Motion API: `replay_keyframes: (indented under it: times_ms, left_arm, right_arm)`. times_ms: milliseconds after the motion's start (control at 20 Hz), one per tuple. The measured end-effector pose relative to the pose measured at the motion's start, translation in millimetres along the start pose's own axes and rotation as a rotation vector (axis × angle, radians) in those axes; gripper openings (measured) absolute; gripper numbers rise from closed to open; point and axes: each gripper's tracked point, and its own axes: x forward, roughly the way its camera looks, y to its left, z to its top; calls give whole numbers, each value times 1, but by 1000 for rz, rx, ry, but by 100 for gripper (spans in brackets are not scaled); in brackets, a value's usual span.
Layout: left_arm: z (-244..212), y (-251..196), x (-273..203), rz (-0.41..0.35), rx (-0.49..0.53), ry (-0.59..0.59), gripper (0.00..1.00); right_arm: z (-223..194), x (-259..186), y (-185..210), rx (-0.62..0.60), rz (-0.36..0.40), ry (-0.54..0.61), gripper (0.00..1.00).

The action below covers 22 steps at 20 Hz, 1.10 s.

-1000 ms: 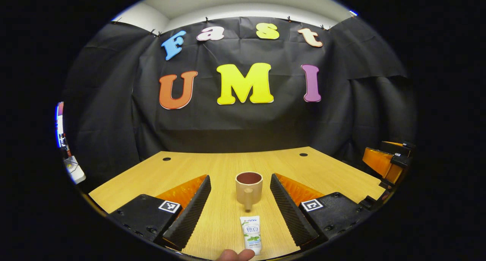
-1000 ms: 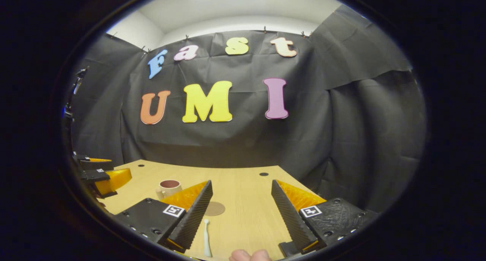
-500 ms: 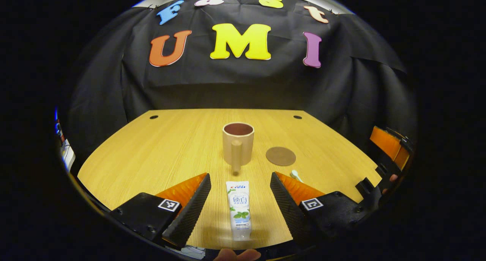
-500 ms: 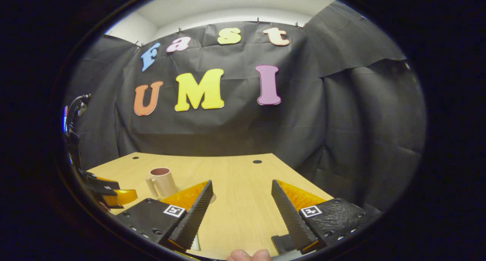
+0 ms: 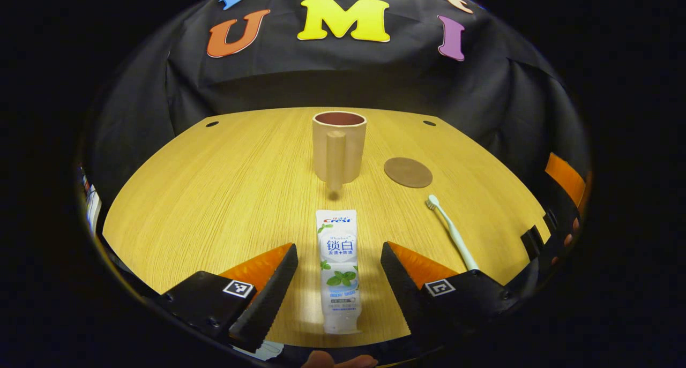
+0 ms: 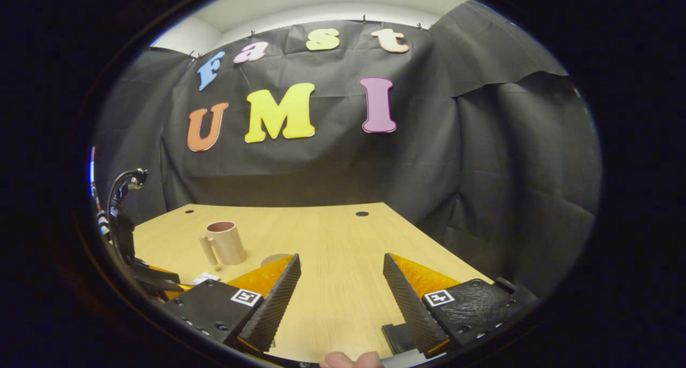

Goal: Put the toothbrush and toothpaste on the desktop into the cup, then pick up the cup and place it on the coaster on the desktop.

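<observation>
Both hand-held grippers (image 5: 338,282) (image 6: 341,298) spread — one toothpaste (image 5: 338,263), toothbrush (image 5: 452,231), cup (image 5: 338,147), coaster (image 5: 408,172)

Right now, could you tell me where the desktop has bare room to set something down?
The widest bare patch is the desktop left of the cup and toothpaste. The far strip behind the cup is free too. It is crowded on the right, where the coaster and toothbrush lie, and between the left hand-held gripper fingers.

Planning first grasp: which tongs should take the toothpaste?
Left. The left tongs are open astride the toothpaste, in line with the cup. The right tongs are open over bare desk.
</observation>
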Motion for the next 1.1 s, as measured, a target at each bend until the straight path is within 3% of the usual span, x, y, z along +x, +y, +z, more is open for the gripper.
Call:
replay_keyframes:
  times_ms: [150,450,550,600,650,750,950,1050,1100]
  left_arm:
    - [-7,3,2,12,2,31,98]
    - [-12,6,6,53,14,54,69]
    - [-8,8,10,62,14,58,64]
    - [-8,9,10,68,7,66,67]
    - [-5,10,9,75,0,73,58]
    - [-8,10,8,81,-26,80,48]
    - [-11,8,1,78,-60,80,42]
    - [-6,9,-6,77,-70,62,47]
    - [-2,10,-9,81,-68,46,41]
  right_arm:
    - [-6,2,-2,10,-2,13,94]
    - [-10,3,0,7,-1,22,94]
    - [-12,2,3,5,7,24,95]
    - [-14,3,7,3,14,27,95]
    - [-17,2,12,0,28,33,95]
    - [-21,1,22,-8,62,50,94]
    - [-29,3,31,-2,83,77,94]
    - [-37,4,40,4,103,104,93]
    - [-39,4,43,1,105,115,93]
